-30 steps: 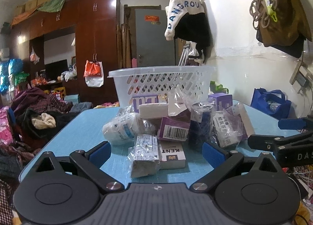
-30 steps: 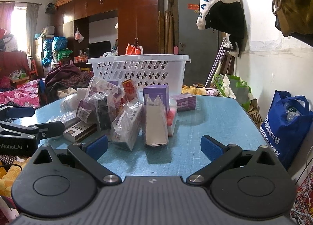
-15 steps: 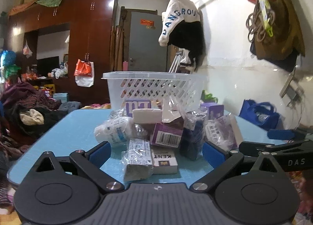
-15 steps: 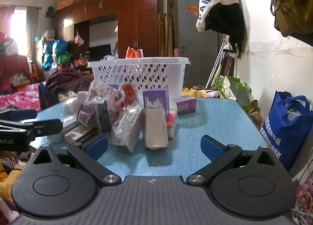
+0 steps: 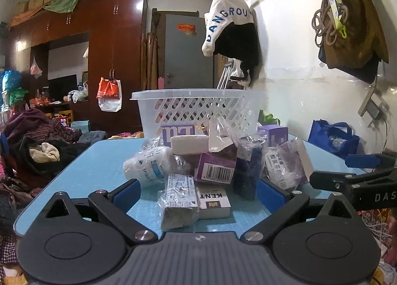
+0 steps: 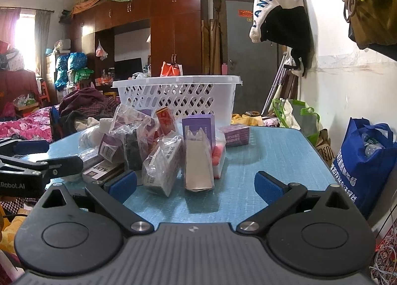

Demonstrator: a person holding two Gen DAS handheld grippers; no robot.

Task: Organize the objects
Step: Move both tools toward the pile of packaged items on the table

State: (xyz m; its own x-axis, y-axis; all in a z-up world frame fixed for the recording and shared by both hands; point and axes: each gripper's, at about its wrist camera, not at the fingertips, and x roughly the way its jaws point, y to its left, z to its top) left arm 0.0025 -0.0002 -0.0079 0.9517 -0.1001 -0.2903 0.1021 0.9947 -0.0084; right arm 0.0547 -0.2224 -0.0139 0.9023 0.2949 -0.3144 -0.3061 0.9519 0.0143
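A pile of small boxes and plastic-wrapped packets (image 5: pixel 213 166) is heaped on a blue table (image 5: pixel 94 168), in front of a white perforated plastic basket (image 5: pixel 196 109). The left gripper (image 5: pixel 199 193) and right gripper (image 6: pixel 196 183) are held wide open, empty, just before the pile.

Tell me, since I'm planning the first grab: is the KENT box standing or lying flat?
Lying flat: the KENT box rests broad-face up on the table.
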